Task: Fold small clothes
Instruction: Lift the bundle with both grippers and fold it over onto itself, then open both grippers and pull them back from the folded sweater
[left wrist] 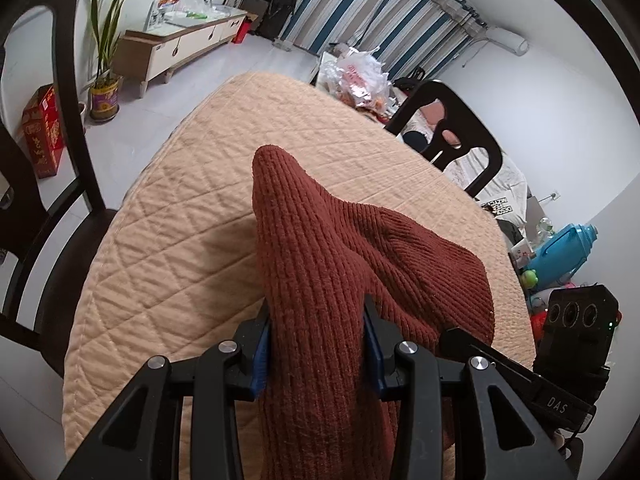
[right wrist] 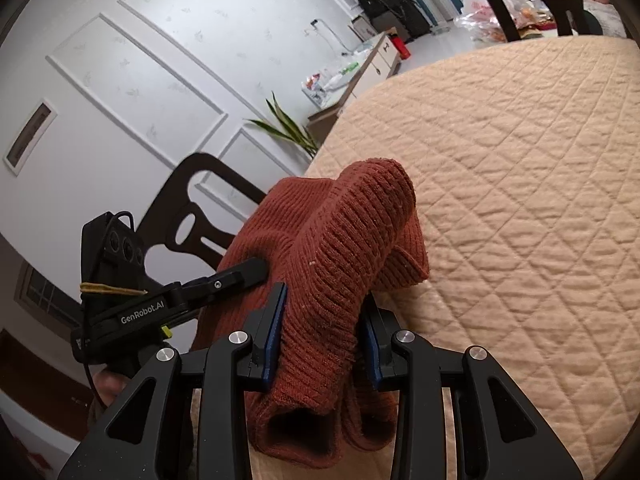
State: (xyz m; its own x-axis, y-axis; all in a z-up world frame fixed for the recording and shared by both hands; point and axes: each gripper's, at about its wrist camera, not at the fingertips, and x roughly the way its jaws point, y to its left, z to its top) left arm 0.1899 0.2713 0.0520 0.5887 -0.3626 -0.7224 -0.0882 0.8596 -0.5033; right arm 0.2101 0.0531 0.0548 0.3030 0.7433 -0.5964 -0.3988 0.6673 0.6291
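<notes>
Potted plant point(left wrist: 105, 80), blue thermos point(left wrist: 568, 248), dark chairs point(left wrist: 452, 128).

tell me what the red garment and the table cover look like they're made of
The red garment looks like a ribbed knit, probably wool or acrylic yarn: parallel raised ribs and a fuzzy, matte surface. The table cover looks like quilted cotton or a similar soft fabric: stitched diamond pattern, puckered padding, matte peach finish. Exact fibres cannot be told.

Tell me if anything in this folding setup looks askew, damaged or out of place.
Nothing looks damaged or spilled. The rust knit garment hangs bunched between the left gripper and right gripper, each clamped on a fold, above the quilted cover, which lies flat. That suits mid-fold.
</notes>
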